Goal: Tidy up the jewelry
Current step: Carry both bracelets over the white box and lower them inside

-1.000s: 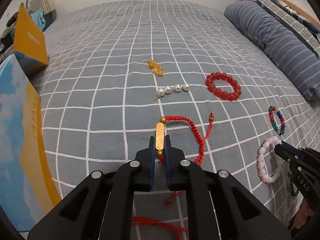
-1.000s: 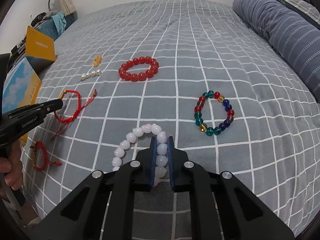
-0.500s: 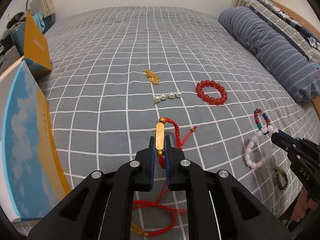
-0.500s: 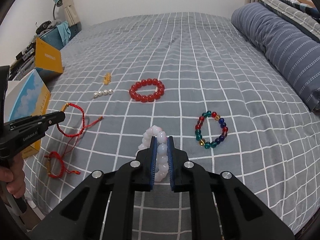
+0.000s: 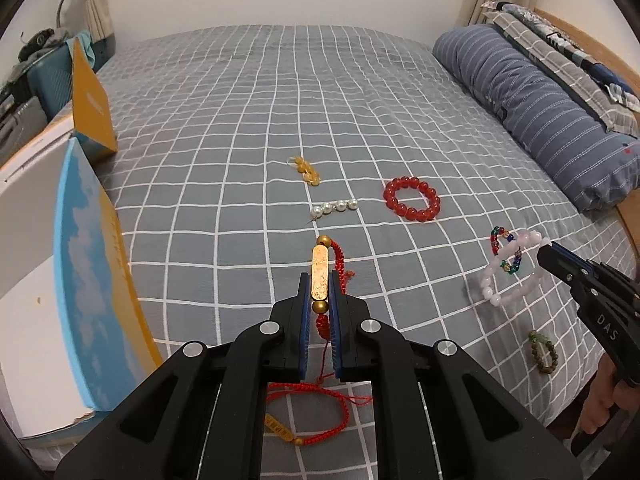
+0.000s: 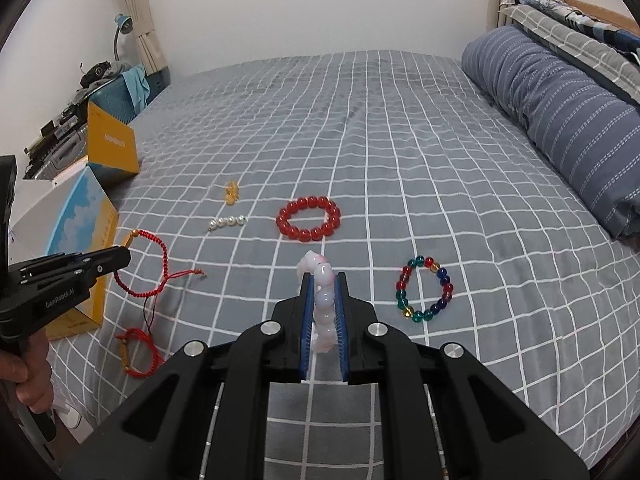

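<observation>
My left gripper [image 5: 320, 280] is shut on a red cord bracelet with a gold bar [image 5: 320, 272] and holds it lifted above the bed; the cord hangs below in the right wrist view [image 6: 150, 264]. My right gripper [image 6: 323, 278] is shut on a pink bead bracelet [image 6: 325, 304], also lifted; it hangs from the fingers in the left wrist view [image 5: 514, 272]. On the bed lie a red bead bracelet [image 5: 412, 199], a multicolour bead bracelet [image 6: 426, 290], a pearl piece [image 5: 334, 208], an amber piece [image 5: 307, 171], a second red cord bracelet [image 5: 304, 416] and a small green bead bracelet [image 5: 543, 351].
A blue-and-yellow box [image 5: 92, 280] with an open yellow lid [image 5: 90, 108] stands at the left bed edge. A striped blue pillow [image 5: 532, 108] lies along the right. The grey checked bedsheet [image 5: 260, 100] stretches to the far wall.
Both grippers have risen and pulled back from the bed, each carrying its bracelet up off the sheet. The second red cord bracelet and the green one have come into view.
</observation>
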